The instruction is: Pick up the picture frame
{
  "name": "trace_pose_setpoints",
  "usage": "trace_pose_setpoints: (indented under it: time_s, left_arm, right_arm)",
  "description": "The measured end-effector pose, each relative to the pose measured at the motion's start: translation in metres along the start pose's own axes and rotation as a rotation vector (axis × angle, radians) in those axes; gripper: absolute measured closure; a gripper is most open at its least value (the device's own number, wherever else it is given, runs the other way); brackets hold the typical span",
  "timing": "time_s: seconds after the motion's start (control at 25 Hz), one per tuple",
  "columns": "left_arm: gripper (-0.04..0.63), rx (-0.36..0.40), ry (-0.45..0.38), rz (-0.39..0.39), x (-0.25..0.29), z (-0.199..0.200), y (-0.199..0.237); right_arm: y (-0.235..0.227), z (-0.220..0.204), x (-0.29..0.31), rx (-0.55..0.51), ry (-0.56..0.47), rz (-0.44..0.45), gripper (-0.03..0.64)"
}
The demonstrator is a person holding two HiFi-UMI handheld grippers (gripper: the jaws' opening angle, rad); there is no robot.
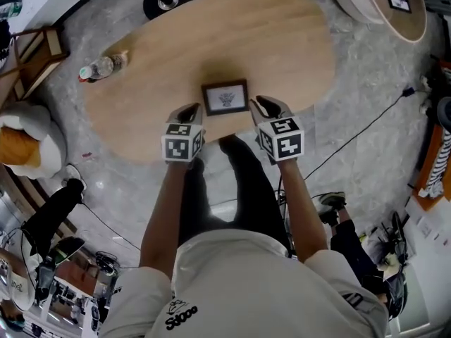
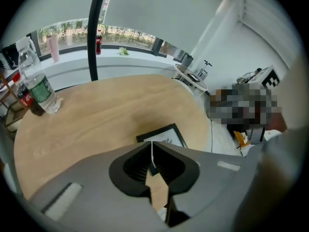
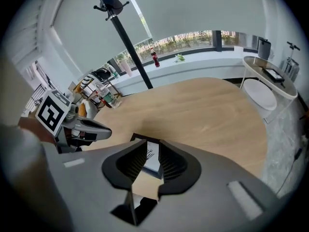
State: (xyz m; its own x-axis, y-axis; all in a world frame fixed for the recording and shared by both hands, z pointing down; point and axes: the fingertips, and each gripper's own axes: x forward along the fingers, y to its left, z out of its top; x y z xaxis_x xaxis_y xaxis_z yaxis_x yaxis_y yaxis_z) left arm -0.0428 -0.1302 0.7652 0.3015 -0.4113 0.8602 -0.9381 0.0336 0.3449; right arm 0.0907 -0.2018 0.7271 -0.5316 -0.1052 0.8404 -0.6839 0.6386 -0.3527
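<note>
Left tongs (image 1: 188, 110): together, empty, just left of picture frame (image 1: 225, 97).
Right tongs (image 1: 265, 106): slightly apart, empty, just right.
Progress: picture frame untouched, flat on table (image 1: 211, 34); grasp, lift remain.

One picture frame (image 1: 225, 97) lies mid-picture on one wooden table (image 1: 282, 41). At the table's upper left stand one clear bottle (image 1: 99, 68) and one cola bottle (image 2: 24, 98). Two claws flank the frame: left claw (image 1: 187, 111), right claw (image 1: 266, 107).
</note>
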Motion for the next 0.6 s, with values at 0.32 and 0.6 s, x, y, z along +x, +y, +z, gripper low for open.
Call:
trace_pose_setpoints:
  time_s: [0.32,0.6]
  left_arm:
    - [0.509,-0.053,0.061,-0.008,0.048,-0.035,0.004]
    - [0.500,-0.090,0.067,0.035,0.071,-0.044,0.015]
  right_arm:
    - [-0.024,-0.034,0.047,0.044,0.079,0.007,0.529]
    - [-0.032,-0.051,0.078,0.035,0.124,0.024,0.522]
